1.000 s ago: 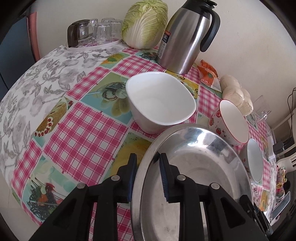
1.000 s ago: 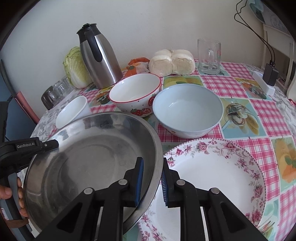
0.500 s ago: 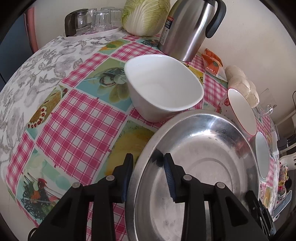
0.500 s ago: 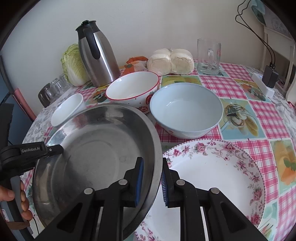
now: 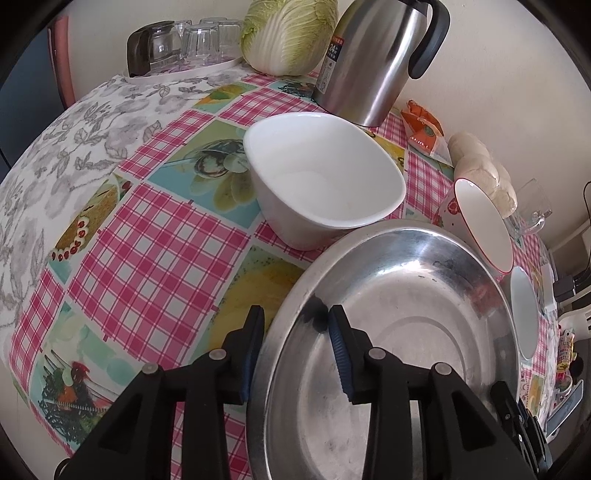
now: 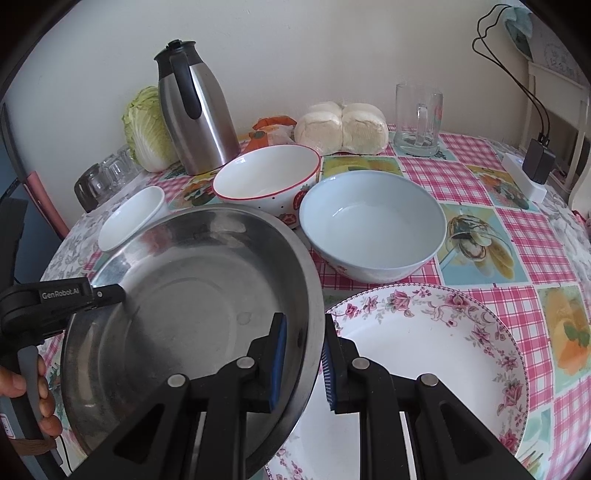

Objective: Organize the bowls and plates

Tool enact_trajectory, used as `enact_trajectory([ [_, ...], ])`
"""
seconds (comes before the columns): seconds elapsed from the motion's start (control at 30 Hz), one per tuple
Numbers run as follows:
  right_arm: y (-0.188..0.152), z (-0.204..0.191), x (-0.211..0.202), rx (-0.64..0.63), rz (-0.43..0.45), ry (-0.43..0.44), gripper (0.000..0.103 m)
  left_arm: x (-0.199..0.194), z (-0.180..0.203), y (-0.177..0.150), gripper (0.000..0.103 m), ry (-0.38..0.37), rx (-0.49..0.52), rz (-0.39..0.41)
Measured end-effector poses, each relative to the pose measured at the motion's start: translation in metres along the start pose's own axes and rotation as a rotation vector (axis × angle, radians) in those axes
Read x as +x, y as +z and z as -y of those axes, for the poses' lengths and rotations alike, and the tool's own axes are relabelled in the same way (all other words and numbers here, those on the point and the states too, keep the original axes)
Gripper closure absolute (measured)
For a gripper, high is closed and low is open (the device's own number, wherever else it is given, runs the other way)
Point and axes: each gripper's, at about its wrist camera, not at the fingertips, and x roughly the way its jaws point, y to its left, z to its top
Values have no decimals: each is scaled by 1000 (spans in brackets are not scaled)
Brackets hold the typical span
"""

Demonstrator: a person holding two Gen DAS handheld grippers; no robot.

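Note:
A wide steel plate is held tilted, its right edge over a floral plate. My right gripper is shut on its near right rim. My left gripper straddles the opposite rim of the steel plate with both pads standing off the metal. In the right wrist view, one of the left gripper's fingers pokes over the plate's left edge. Behind stand a plain white bowl, a strawberry-patterned bowl and a pale blue bowl.
A steel thermos jug, a cabbage and a tray of glasses line the back. Buns, a glass mug and a power strip lie to the right. A person's hand holds the left gripper's handle.
The left jaws have spread apart and no longer pinch the steel plate's rim. The right gripper keeps its grip, and the plate has barely shifted.

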Motion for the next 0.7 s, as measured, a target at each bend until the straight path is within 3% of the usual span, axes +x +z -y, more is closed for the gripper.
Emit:
enact_trajectory([
  [0.47,0,4,2,29,-21,9,84,1,3,1,64,22,0,-13],
  [0.7,0,6,0,39,-19,10,84,-1,-3,1,53,51,-13,-30],
])
